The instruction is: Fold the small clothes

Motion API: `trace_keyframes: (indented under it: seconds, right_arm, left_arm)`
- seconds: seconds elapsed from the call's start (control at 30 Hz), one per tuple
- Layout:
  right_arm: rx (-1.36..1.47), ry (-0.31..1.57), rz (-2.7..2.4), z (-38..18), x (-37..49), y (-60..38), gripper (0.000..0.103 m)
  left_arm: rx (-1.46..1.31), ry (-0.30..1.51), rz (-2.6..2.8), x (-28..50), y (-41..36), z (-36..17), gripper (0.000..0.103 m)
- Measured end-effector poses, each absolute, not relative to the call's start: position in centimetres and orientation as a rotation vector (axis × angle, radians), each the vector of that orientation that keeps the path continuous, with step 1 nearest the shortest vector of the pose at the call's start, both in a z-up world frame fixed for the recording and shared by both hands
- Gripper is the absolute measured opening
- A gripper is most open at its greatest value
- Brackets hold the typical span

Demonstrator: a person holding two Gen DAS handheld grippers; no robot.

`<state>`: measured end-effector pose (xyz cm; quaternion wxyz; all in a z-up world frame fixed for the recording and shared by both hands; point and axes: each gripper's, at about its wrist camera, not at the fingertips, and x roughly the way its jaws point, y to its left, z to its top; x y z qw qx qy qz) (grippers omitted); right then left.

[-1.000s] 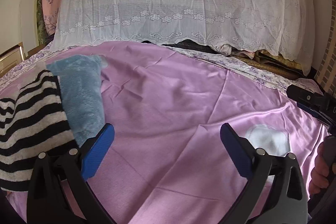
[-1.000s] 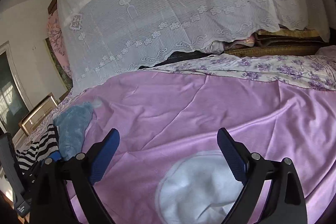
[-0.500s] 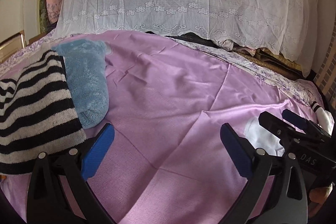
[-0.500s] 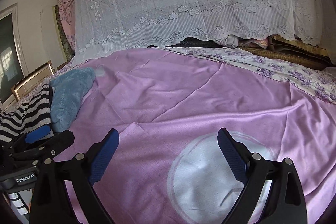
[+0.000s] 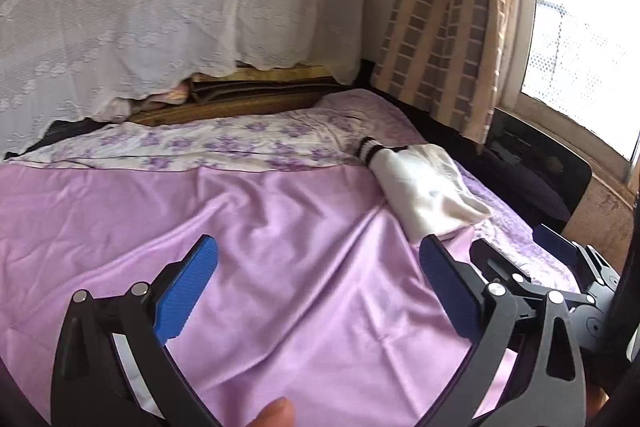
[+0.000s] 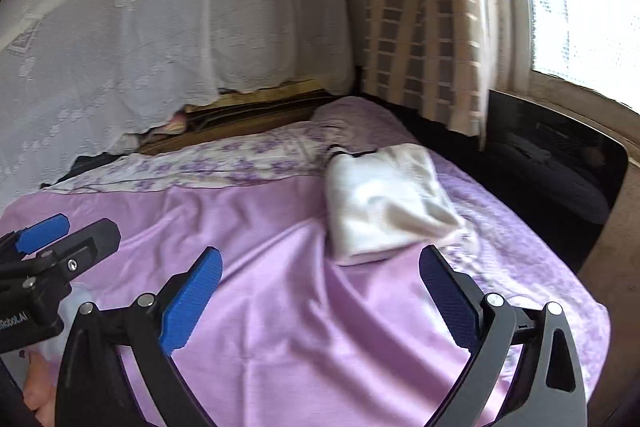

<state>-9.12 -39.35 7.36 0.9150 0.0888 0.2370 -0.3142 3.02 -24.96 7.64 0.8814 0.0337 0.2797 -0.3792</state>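
Observation:
A white garment with a black-and-white striped cuff lies bunched at the far right of the purple sheet; it also shows in the right wrist view, just beyond my right gripper. My left gripper is open and empty, hovering over the bare sheet, with the garment ahead to its right. My right gripper is open and empty, close in front of the garment. The right gripper's tip shows at the right edge of the left wrist view; the left gripper shows at the left of the right wrist view.
A floral sheet borders the purple one at the back. A white lace cover drapes over stacked bedding behind. A checked curtain and bright window are at the right, with a dark box beside the bed edge.
Both views have swung right: the striped and blue clothes at the left have left the frame, and the white garment by the window side has come into view.

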Motion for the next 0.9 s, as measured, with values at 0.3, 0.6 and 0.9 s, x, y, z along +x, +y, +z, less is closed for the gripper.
trace_keyframes:
  seconds: [0.3, 0.6, 0.9]
  right_arm:
    - [0.359, 0.424, -0.823, 3.8, -13.7, -47.6, 0.099]
    - [0.295, 0.37, -0.893, 1.6, -12.5, -46.8, 0.099]
    - [0.285, 0.372, -0.834, 1.5, -12.5, -45.7, 0.099]
  left_arm:
    - [0.155, 0.593, -0.793, 1.4, -36.0, 4.7, 0.098]
    - [0.181, 0.479, -0.758, 2.1, -34.0, 4.3, 0.098]
    - [0.216, 0.463, -0.791, 1.1, -34.0, 4.8, 0.098]
